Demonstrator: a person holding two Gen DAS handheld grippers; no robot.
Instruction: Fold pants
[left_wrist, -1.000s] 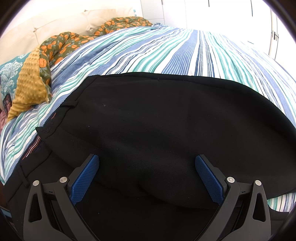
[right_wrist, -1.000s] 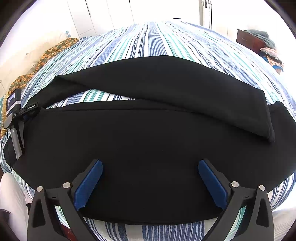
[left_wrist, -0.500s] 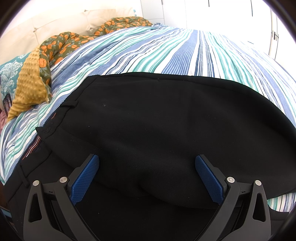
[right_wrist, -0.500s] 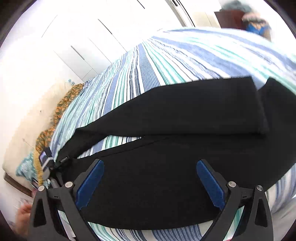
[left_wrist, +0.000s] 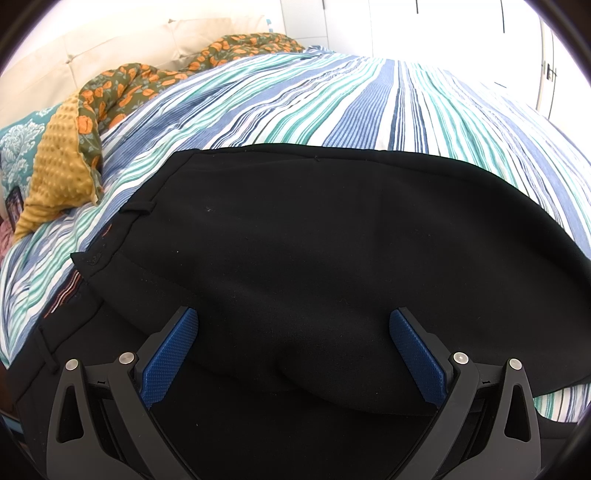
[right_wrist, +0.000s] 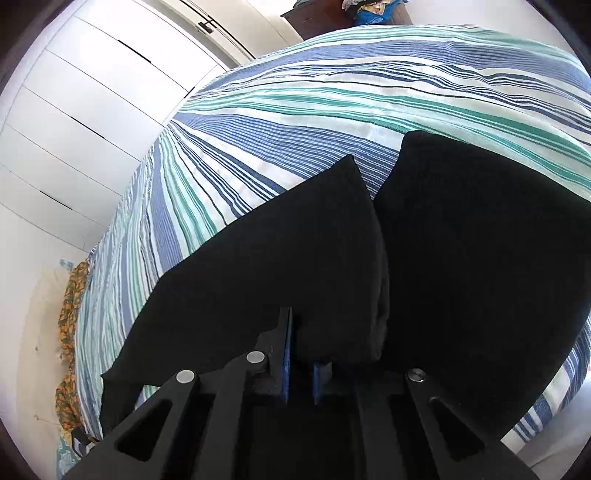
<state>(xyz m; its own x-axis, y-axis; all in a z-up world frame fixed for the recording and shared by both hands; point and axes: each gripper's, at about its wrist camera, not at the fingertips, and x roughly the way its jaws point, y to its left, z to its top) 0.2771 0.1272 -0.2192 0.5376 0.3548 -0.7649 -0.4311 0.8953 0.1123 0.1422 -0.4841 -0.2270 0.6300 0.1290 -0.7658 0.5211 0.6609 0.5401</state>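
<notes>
Black pants (left_wrist: 303, 258) fill the lower two thirds of your left wrist view, lying flat on the striped bedspread (left_wrist: 332, 103). Your left gripper (left_wrist: 293, 350) is spread wide, blue pads (left_wrist: 170, 354) far apart with nothing between them, hovering over the fabric at bottom centre. The waistband edge runs diagonally at left of frame, with a belt loop (left_wrist: 138, 208) near it. The pants' far edge curves across mid frame; beyond it the upper right is bare striped bedspread. A folded-over layer's rounded edge sits between the pads. At upper left are a mustard dotted blanket (left_wrist: 59, 166) and a floral quilt (left_wrist: 122, 88), well apart from the pants, with a cream headboard (left_wrist: 110, 40) behind.

In the right wrist view, your right gripper (right_wrist: 301, 369) is closed, pads nearly together, pinching the pants (right_wrist: 295, 266) at the bottom edge of one leg end, lower centre. Exactly how much cloth is caught you cannot tell, as the fabric hides the tips. Two leg ends show: one at centre, peaking to a corner in mid frame, the other (right_wrist: 480, 258) at right, with a narrow wedge of bedspread (right_wrist: 332, 92) between their top corners. Bare bedspread takes the upper half and left of the frame. White wardrobe doors (right_wrist: 74, 129) stand at upper left, past the bed edge. A dark dresser (right_wrist: 321, 18) with clothes on it sits at top centre, far off.
</notes>
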